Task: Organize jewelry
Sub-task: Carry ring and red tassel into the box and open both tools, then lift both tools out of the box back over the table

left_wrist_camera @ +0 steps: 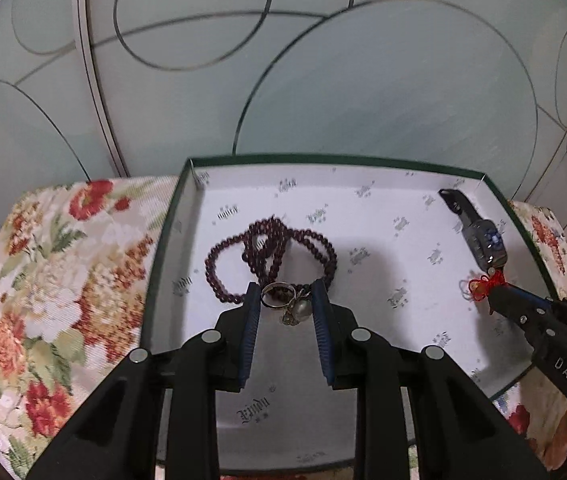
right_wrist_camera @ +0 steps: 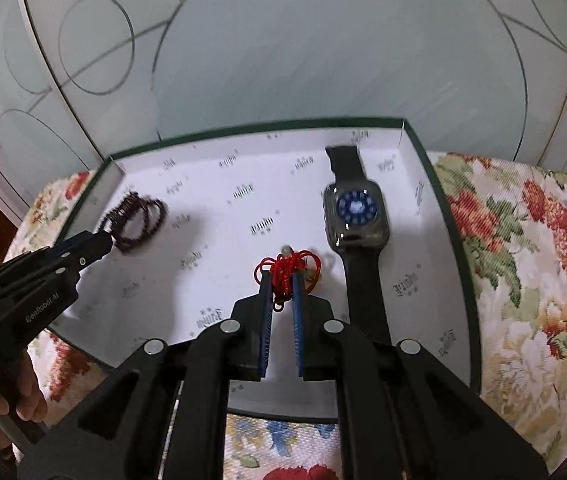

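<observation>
Placing 2 items in the box (left_wrist_camera: 155,264) | left gripper (left_wrist_camera: 287,300) pinches ring (left_wrist_camera: 277,294) above the beads (left_wrist_camera: 271,252) | right gripper (right_wrist_camera: 283,284) clamps red cord (right_wrist_camera: 285,270) beside the watch (right_wrist_camera: 357,214) | next: lower, spread jaws, keep pieces apart.

A shallow box (left_wrist_camera: 171,216) sits on a cushioned seat (left_wrist_camera: 63,280), its far wall toward a glass panel (left_wrist_camera: 363,80). In the box, a bead bracelet (left_wrist_camera: 271,256) lies toward the left wall and a watch (right_wrist_camera: 357,212) along the right wall, strap running front to back. A knotted cord charm (right_wrist_camera: 287,270) sits just left of the watch.
</observation>
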The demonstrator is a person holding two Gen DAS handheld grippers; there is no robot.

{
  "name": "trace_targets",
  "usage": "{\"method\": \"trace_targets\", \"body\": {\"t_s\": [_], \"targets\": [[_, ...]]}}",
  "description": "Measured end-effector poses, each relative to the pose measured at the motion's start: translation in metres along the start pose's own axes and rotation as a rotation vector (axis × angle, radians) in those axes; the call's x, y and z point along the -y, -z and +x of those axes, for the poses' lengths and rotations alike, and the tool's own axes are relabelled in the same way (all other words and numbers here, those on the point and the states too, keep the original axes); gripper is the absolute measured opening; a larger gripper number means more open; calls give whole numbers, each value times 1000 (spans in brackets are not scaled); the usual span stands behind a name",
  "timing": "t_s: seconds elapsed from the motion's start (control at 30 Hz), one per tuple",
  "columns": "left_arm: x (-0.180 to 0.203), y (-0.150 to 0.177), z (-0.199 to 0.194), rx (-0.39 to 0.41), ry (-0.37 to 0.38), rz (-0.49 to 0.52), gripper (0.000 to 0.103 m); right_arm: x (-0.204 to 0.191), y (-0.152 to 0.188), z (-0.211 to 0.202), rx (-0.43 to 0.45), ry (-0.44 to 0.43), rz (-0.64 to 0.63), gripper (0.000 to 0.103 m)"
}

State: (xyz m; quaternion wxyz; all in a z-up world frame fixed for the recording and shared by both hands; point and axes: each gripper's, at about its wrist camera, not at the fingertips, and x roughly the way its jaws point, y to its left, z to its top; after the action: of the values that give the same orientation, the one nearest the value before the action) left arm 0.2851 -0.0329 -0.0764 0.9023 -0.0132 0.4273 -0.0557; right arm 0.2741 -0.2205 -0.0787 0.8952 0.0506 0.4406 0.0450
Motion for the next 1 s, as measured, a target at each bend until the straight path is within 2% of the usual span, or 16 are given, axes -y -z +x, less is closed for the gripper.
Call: {"method": "trace_targets", "body": {"t_s": [0.13, 0.23, 0.4, 0.47, 0.67, 0.83, 0.93, 1.0], "targets": [[0, 3, 6, -12, 3, -13, 27, 2, 2, 6, -20, 2, 8, 15], [-1, 4, 7, -18, -1, -16, 28, 2, 4, 7, -13, 6, 8, 29], [-1, 6, 5, -13, 4, -17, 46, 3, 7, -3, 8, 10, 12, 43], [-3, 7, -1, -6, 2, -16, 53, 3, 8, -12, 24, 9, 13, 45], [-16, 16, -25, 7, 12, -40, 61, 3, 19, -48, 66, -11, 25, 54], [-28, 32, -46, 2, 10, -55, 62, 1, 42, -73, 73, -4, 14, 60], [-31, 44, -61, 8, 40, -49, 62, 2, 57, -86, 67, 0, 17, 61], [-27, 50, -74, 25, 20, -28, 62, 4, 66, -93, 64, 6, 17, 62]]}}
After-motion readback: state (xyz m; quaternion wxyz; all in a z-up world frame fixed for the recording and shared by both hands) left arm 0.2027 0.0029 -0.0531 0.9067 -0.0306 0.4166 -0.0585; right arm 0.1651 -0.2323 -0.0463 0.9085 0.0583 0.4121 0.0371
